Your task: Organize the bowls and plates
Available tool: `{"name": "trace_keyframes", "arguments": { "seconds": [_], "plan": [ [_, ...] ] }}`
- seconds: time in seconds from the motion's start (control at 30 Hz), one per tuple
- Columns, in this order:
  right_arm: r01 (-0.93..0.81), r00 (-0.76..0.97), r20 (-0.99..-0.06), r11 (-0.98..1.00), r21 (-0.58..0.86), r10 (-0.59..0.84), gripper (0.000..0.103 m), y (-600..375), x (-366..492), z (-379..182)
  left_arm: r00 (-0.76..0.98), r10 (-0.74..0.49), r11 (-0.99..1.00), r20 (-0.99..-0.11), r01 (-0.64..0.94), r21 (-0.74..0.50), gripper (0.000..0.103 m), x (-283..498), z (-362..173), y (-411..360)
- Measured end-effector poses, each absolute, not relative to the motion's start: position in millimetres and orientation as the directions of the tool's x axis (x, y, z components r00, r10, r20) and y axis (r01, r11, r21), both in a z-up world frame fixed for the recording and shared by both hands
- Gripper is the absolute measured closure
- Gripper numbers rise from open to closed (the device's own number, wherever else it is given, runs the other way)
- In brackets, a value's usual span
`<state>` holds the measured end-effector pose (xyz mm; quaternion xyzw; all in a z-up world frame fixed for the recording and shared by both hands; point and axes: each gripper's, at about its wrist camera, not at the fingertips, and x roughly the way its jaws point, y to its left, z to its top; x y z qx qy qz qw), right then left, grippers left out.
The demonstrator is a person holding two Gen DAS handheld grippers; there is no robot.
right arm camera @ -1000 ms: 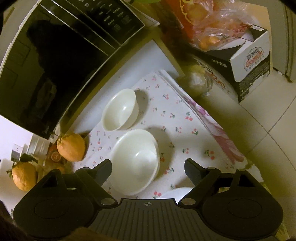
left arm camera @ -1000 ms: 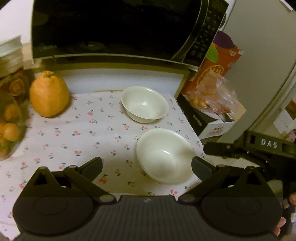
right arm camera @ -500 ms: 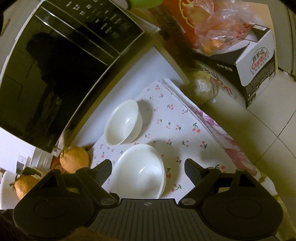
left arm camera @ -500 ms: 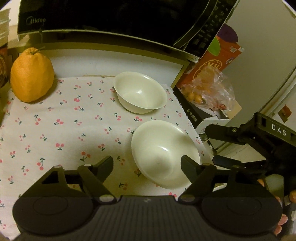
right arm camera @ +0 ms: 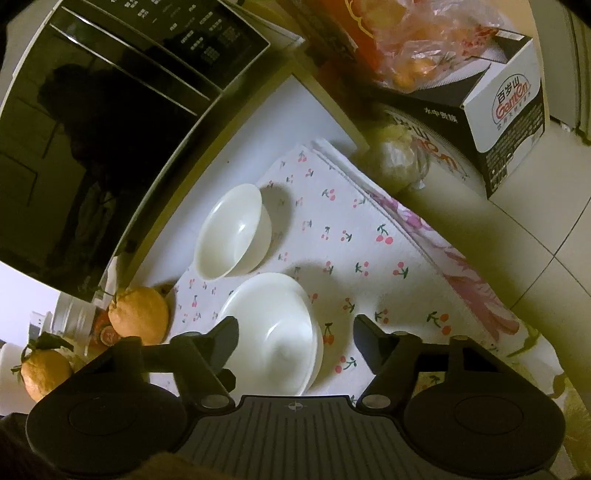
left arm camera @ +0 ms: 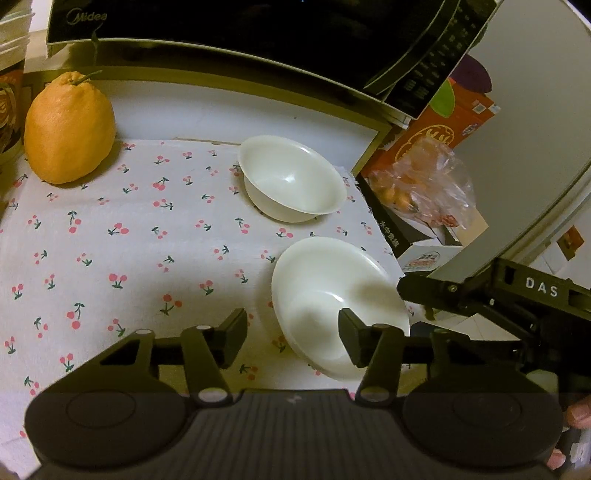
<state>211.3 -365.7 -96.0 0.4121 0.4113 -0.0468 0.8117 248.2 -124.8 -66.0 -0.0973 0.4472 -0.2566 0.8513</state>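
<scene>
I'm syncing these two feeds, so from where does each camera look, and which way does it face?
Left wrist: on the left gripper, angled down at the near bowl and far bowl; own closing fingers, right gripper and fingertips show.
Right wrist: on the right gripper, angled down over the near bowl; own closing fingers show.
Shared: both bowls, orange fruit, microwave.

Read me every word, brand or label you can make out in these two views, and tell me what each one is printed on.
"Midea": top left of the black microwave oven.
"DAS": white letters on the black right gripper.
"Ganten": red logo on the white end of the black and white cardboard box.
Chinese characters on that box, the microwave's keypad labels and the orange carton print: too small or blurred to read.
</scene>
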Motion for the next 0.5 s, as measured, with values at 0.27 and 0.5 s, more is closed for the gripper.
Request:
{"name": "trace_keyframes", "arguments": {
  "seconds": [0.27,0.5],
  "plan": [
    [0.423,0.65,-0.721,0.675,0.604,0.238,0.07,-362.2,212.7,-100.3,0.468,-0.522,0.85,-0.713,0.353,-0.392,0.071,248.5,-68.1,-126.1],
    [0.426,0.649,-0.728,0.686,0.59,0.223,0.087,-362.6,211.2,-103.6,0.471,-0.51,0.857,-0.719,0.346,-0.381,0.085,249.1,-69.8,-125.5]
  ]
}}
